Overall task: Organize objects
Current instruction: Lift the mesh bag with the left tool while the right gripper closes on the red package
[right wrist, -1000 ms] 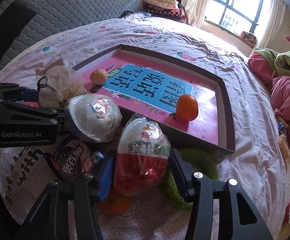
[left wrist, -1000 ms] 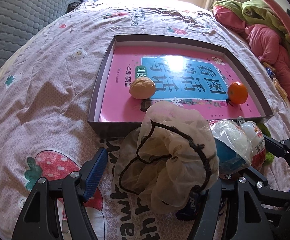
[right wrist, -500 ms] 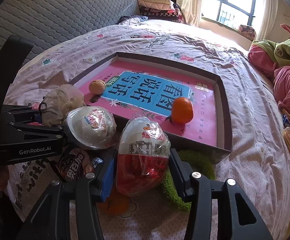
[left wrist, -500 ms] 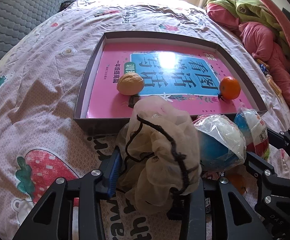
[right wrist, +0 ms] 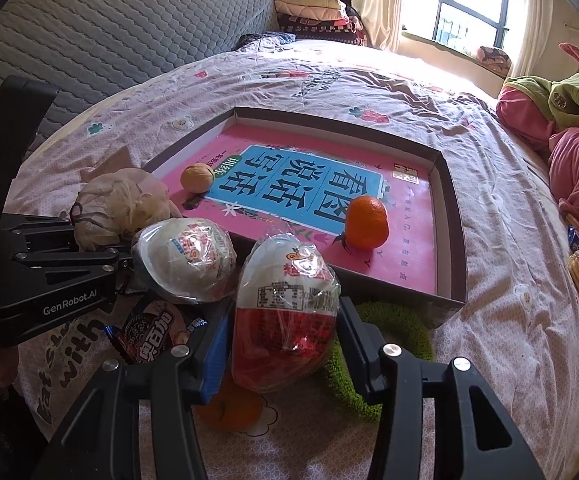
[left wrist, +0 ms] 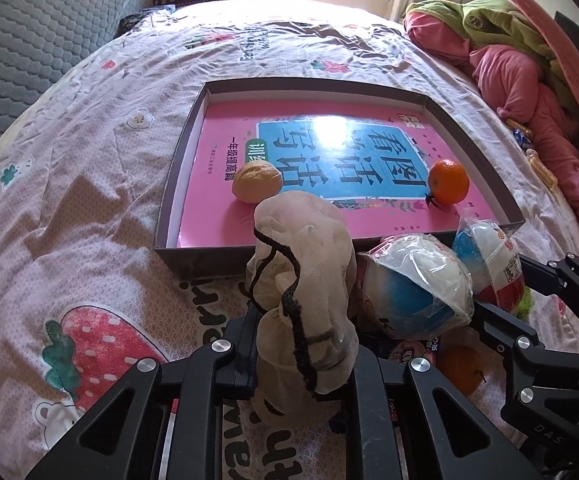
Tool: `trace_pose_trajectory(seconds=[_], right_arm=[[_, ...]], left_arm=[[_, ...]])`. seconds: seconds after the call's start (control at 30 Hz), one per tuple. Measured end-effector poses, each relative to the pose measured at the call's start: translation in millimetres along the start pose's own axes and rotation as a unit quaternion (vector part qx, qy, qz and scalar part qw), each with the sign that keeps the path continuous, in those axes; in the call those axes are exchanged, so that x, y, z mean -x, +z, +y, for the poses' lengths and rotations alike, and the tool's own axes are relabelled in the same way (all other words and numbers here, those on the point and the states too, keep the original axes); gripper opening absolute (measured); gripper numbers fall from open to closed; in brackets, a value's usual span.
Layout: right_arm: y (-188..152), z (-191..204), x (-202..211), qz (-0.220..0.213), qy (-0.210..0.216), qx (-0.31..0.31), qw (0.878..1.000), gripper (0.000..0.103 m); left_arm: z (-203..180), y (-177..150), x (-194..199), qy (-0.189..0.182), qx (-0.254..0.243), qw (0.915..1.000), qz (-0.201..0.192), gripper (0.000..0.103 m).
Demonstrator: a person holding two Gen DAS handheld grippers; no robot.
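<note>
Left gripper [left wrist: 303, 354]: jaws just clamped on the mesh drawstring pouch [left wrist: 303, 280].
Right gripper [right wrist: 279, 340]: half-open, pinching a wrapped toy egg [right wrist: 285, 308].
Right view only: snack packet [right wrist: 153, 334], green ring [right wrist: 385, 332].

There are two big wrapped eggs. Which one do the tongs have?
The red-and-white egg. It sits squeezed between the right tongs. The blue-and-white egg lies free beside it, nearer the mesh bag that the left tongs pinch.

Left gripper [left wrist: 305, 364] jaws closed onto mesh pouch [left wrist: 303, 280]
</note>
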State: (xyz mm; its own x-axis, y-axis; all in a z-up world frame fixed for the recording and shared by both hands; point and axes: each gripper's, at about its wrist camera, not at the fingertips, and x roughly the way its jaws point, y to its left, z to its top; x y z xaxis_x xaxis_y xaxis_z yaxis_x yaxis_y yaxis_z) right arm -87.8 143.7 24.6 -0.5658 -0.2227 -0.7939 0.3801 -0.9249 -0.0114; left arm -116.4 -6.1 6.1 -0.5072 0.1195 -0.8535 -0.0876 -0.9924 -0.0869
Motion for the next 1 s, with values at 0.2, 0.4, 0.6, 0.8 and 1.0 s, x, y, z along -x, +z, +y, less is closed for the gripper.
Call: trace_pose_trajectory(seconds=[0.2, 0.4, 0.6, 0.8, 1.0], right_arm=[[4.8, 1.8, 5.7, -0.009, -0.01, 0.004, 1.0, 0.051], [10.9, 2.3, 13.8, -0.022, -0.006, -0.003, 1.0, 0.05], [14.3, 1.8, 19.7, -0.033, -0.005, -0.008, 0.999, 0.05], [18.4, 1.4, 26.2, -0.043, -0.002, -0.013, 0.999, 0.05], [23.7, -1.3, 34.3, -0.058, -0.002, -0.019, 0.998, 0.05]], left_arm=[[-5.1, 4.6, 19.6, -0.004, -0.004, 0.9997, -0.023, 0.017], [-11.2, 7.4, 27.2, -0.003, -0.007, 0.9995, -0.03, 0.017], [-16.5, 9.0, 33.6, -0.005, -0.008, 0.9993, -0.037, 0.017], [-20.7, 14.0, 40.3, -0.006, -0.007, 0.9989, -0.047, 0.017], [-20.6, 18.6, 50.8, -0.005, 0.0, 0.9981, -0.061, 0.017]])
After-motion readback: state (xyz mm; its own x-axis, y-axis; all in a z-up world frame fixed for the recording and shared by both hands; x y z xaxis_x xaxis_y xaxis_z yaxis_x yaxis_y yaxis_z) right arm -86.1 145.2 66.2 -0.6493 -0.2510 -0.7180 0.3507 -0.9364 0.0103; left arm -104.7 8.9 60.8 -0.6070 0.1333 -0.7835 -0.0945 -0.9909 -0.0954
